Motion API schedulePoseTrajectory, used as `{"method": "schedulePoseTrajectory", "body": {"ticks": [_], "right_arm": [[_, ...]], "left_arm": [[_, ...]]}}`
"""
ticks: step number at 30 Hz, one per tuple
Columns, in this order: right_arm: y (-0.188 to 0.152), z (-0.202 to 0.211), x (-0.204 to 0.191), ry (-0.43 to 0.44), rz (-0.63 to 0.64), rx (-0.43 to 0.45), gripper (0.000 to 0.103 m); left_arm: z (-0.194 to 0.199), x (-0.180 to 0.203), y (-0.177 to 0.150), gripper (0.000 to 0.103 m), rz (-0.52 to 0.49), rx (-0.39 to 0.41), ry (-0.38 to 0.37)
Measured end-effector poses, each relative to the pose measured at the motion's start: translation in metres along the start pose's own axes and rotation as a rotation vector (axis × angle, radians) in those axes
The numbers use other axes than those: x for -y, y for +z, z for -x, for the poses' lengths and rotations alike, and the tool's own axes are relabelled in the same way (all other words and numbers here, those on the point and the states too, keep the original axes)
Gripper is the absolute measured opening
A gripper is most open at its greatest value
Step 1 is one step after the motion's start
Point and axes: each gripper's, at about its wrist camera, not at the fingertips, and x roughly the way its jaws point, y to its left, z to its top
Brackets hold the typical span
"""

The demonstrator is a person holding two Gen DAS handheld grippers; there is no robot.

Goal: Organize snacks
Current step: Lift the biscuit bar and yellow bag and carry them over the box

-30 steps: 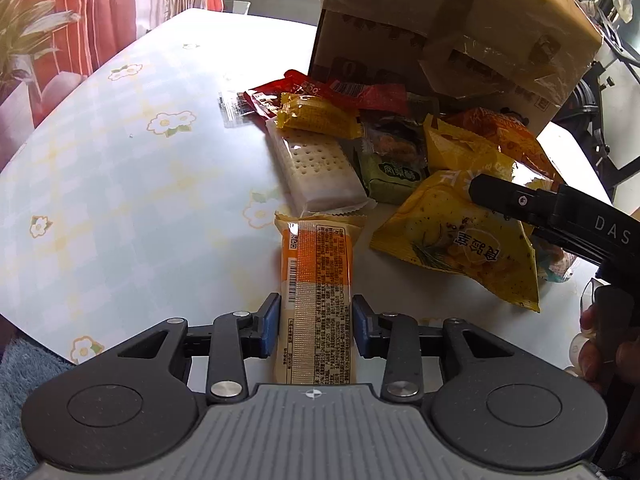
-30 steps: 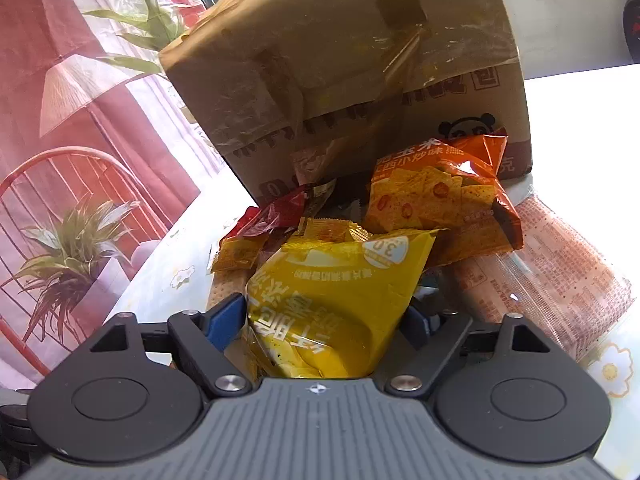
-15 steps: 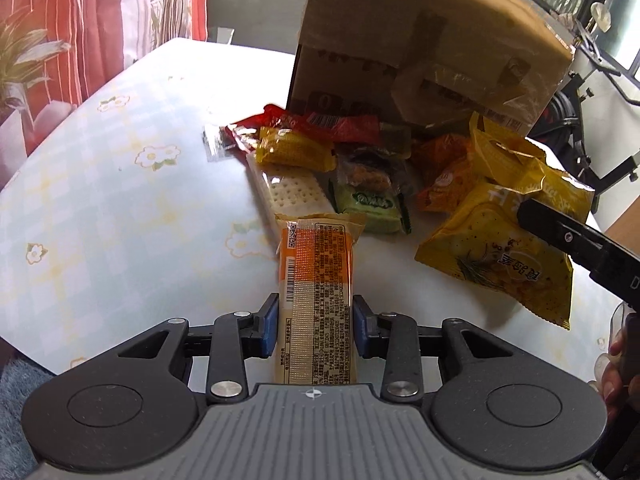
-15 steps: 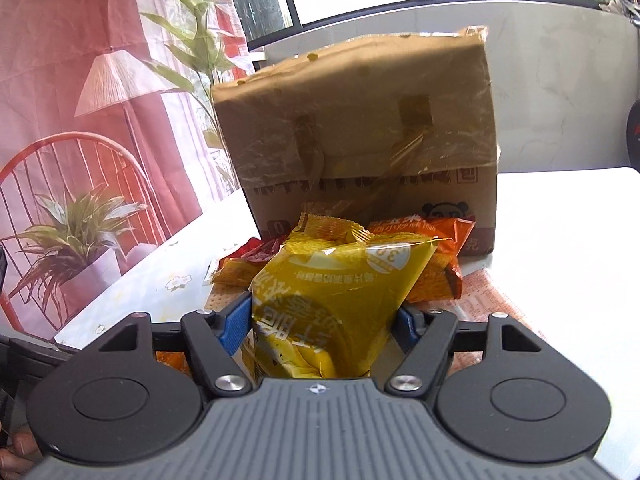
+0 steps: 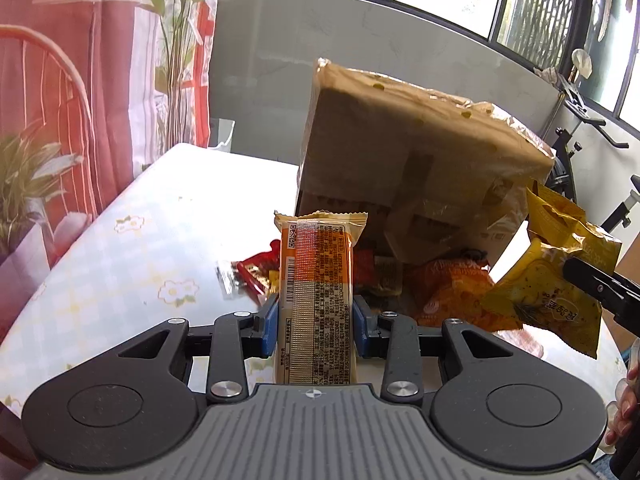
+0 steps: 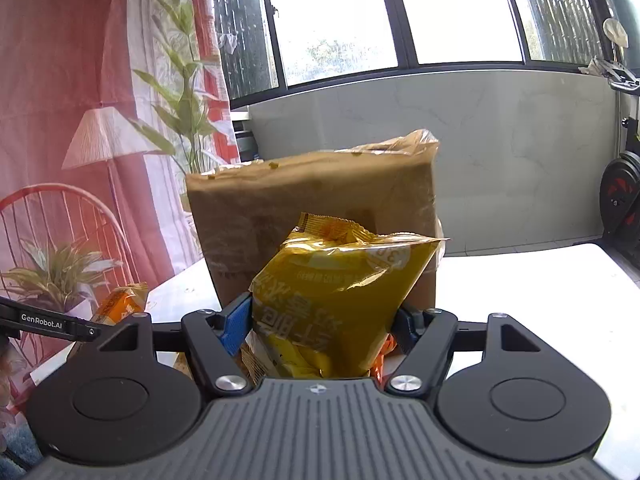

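Note:
My left gripper [image 5: 316, 322] is shut on a long orange and cream cracker pack [image 5: 318, 280], held in the air above the table and pointing at the cardboard box [image 5: 400, 168]. My right gripper [image 6: 322, 326] is shut on a yellow snack bag [image 6: 336, 300], also lifted, in front of the same box [image 6: 312, 192]. That bag and the right gripper also show at the right edge of the left wrist view [image 5: 552, 292]. The cracker pack shows at the left of the right wrist view [image 6: 120, 304].
More snacks lie at the box's foot: red packets [image 5: 256, 272] and an orange bag [image 5: 448, 288]. The flowered tablecloth [image 5: 152, 248] stretches to the left. Exercise equipment [image 5: 580, 148] stands at the right. A printed curtain [image 6: 60, 120] hangs at the left.
Both grippers have risen and tilted up with their snacks, from low over the pile to level with the box. The pile has dropped low in both views.

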Motion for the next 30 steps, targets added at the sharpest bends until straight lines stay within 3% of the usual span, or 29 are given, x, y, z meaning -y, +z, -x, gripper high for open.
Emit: {"method": "schedulePoseTrajectory", "body": {"ticks": [11, 19, 26, 30], "right_arm": [[0.072, 0.009, 0.022, -0.021, 0.032, 0.16, 0.071], [0.126, -0.027, 0.034, -0.038, 0.079, 0.221, 0.071], [0.163, -0.1, 0.04, -0.028, 0.121, 0.187, 0.071], [0.17, -0.143, 0.038, -0.004, 0.116, 0.104, 0.071]], "left_arm": [[0.001, 0.024, 0.085, 0.038, -0.047, 0.148, -0.056], [-0.027, 0.047, 0.151, 0.038, -0.058, 0.217, -0.11], [-0.084, 0.057, 0.2, 0.038, -0.042, 0.195, -0.126], [-0.119, 0.06, 0.211, 0.038, -0.052, 0.145, -0.107]]}}
